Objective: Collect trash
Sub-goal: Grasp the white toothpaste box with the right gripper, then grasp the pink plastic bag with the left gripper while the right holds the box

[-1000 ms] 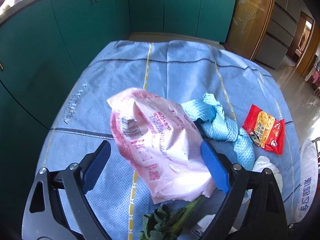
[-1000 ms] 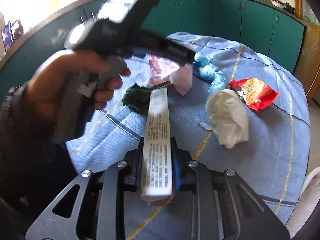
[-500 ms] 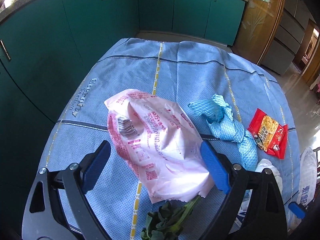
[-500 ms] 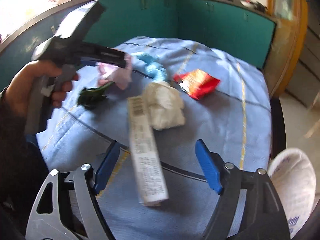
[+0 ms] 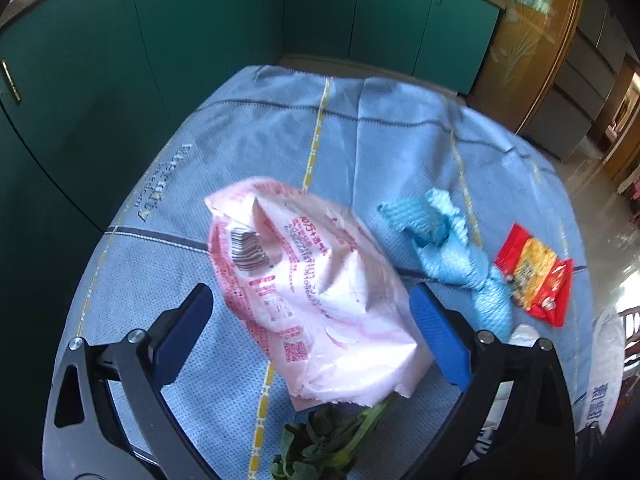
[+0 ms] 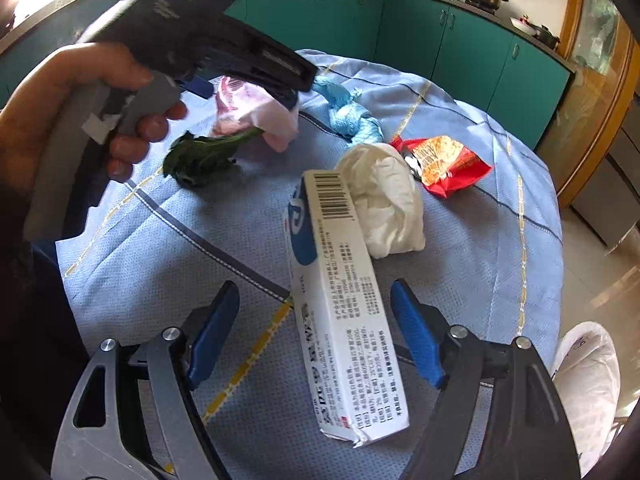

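Note:
A pink printed plastic bag lies on the blue tablecloth. My left gripper straddles it with its jaws opening, and neither pad presses on the bag. A long white carton with a barcode rests on the cloth between the spread fingers of my right gripper, which is open and clear of it. A green leaf lies just by the pink bag. Farther on are a blue foam net, a crumpled white wad and a red snack packet.
A person's hand holds the left gripper over the table's left side. A white printed bag hangs past the table's right edge. Green cabinets ring the round table, and a wooden door stands at the far right.
My right gripper went from shut on the white carton to wide open, and the carton now lies loose on the cloth. The left jaws spread slightly wider around the pink bag.

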Motion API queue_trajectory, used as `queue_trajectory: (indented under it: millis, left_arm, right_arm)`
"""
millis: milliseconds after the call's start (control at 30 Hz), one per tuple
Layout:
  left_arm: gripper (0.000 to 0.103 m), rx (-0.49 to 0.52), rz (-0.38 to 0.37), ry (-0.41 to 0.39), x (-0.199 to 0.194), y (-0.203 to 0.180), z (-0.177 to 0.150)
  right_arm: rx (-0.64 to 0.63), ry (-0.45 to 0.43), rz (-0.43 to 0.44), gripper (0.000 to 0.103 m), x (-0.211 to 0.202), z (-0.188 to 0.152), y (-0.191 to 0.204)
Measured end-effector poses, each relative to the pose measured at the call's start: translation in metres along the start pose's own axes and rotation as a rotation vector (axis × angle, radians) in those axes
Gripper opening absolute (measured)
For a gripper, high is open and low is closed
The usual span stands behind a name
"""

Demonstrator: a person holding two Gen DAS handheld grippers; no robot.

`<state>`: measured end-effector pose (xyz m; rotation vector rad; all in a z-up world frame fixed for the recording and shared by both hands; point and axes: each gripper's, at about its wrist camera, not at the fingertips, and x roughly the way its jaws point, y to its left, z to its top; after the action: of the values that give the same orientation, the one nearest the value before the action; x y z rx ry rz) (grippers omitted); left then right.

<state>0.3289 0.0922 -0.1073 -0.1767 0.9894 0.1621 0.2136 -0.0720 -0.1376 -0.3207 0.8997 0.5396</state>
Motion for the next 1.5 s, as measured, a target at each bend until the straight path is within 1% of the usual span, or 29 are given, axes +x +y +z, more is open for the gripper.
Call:
queue_trajectory:
  millis: [67, 100, 167, 267, 400, 567, 633, 700, 733, 800, 833, 900, 933, 967, 1000, 1033, 1167, 1300, 1400, 1500]
  left_arm:
    - [0.099, -0.001, -0.022, -0.031, -0.007, -0.001, 0.002]
    - [0.099, 0.004, -0.021, -0.03, -0.007, -0.002, 0.002]
    - [0.099, 0.012, -0.02, 0.0, -0.001, -0.004, 0.001]
    - [0.099, 0.009, -0.049, 0.065, 0.01, -0.006, -0.004]
    - [0.099, 0.016, -0.067, 0.104, 0.019, -0.009, -0.009]
    - [0.097, 0.021, -0.066, 0.094, 0.019, -0.01, -0.01]
    - [0.091, 0.024, -0.06, 0.086, 0.017, -0.01, -0.01]
    - [0.087, 0.014, -0.069, 0.078, 0.016, -0.009, -0.01]
    - [0.084, 0.01, -0.073, 0.076, 0.015, -0.008, -0.01]
    - [0.08, 0.006, -0.079, 0.072, 0.014, -0.006, -0.01]
    - [0.077, 0.007, -0.082, 0.069, 0.014, -0.006, -0.01]
    - [0.072, 0.005, -0.085, 0.061, 0.011, -0.005, -0.01]
    - [0.07, 0.002, -0.084, 0.058, 0.011, -0.005, -0.009]
    - [0.069, 0.0, -0.083, 0.054, 0.009, -0.004, -0.009]
    - [0.067, -0.001, -0.082, 0.05, 0.007, -0.004, -0.009]
    - [0.065, -0.003, -0.081, 0.046, 0.006, -0.003, -0.01]
    - [0.064, 0.002, -0.076, -0.002, -0.012, -0.002, -0.012]
    - [0.064, 0.051, -0.068, -0.099, -0.039, -0.006, -0.014]
    - [0.064, 0.078, -0.094, -0.186, -0.06, -0.01, -0.014]
    - [0.064, 0.088, -0.125, -0.236, -0.073, -0.013, -0.014]
  right_arm:
    - [0.01, 0.002, 0.006, 0.076, 0.002, -0.001, -0.002]
    - [0.009, 0.002, 0.006, 0.076, 0.001, -0.001, -0.002]
    - [0.006, 0.001, 0.005, 0.076, 0.002, -0.002, 0.0]
    - [-0.001, 0.001, 0.009, 0.076, 0.002, -0.002, 0.002]
    - [0.003, 0.004, 0.034, 0.076, 0.003, -0.002, 0.006]
    - [-0.002, 0.016, 0.054, 0.076, 0.007, -0.002, 0.012]
    - [0.001, 0.015, 0.057, 0.075, 0.007, -0.003, 0.013]
    - [0.006, 0.012, 0.069, 0.066, 0.008, -0.003, 0.012]
    - [0.008, 0.01, 0.075, 0.064, 0.008, -0.002, 0.011]
    - [0.009, 0.009, 0.087, 0.055, 0.006, -0.003, 0.011]
    - [0.009, 0.007, 0.098, 0.052, 0.006, -0.002, 0.011]
    - [0.011, 0.005, 0.109, 0.041, 0.005, -0.003, 0.01]
    - [0.015, 0.004, 0.113, 0.038, 0.004, -0.002, 0.009]
    - [0.02, 0.004, 0.118, 0.033, 0.004, -0.002, 0.008]
    - [0.025, 0.004, 0.121, 0.029, 0.004, -0.002, 0.007]
    - [0.031, 0.004, 0.124, 0.029, 0.003, -0.002, 0.005]
    - [0.046, -0.017, 0.123, 0.027, -0.004, -0.002, 0.001]
    - [0.069, -0.053, 0.135, 0.027, -0.017, 0.001, -0.006]
    - [0.101, -0.087, 0.151, 0.027, -0.029, 0.003, -0.015]
    - [0.145, -0.123, 0.172, 0.027, -0.04, 0.004, -0.028]
